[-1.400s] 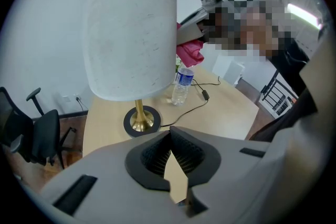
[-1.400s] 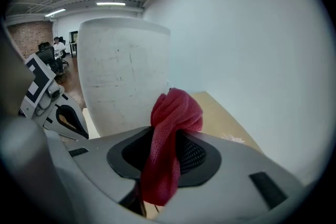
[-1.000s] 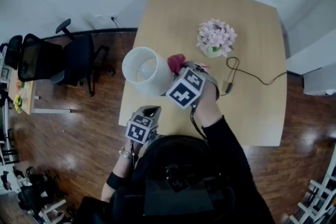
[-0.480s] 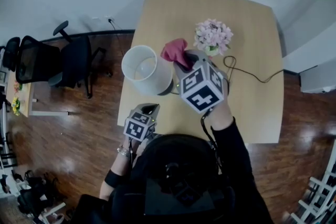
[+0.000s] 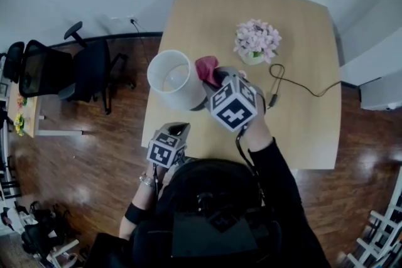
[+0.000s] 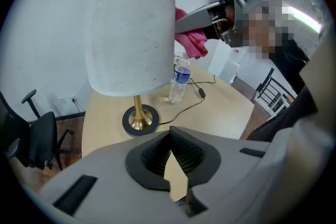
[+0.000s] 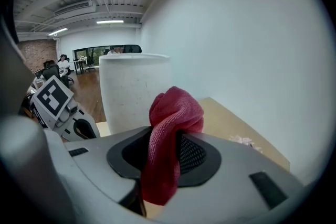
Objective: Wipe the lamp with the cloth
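Left claw: jaws pressed together, empty, at the near desk edge, lamp ahead. Lamp upright, long axis vertical. Right claw: nearer, just right of the shade, clamped on red cloth. Cloth beside the shade wall, contact unclear.

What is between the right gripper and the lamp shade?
Only the red cloth, clamped in the right gripper, lies beside the lamp shade; the left gripper view shows it.
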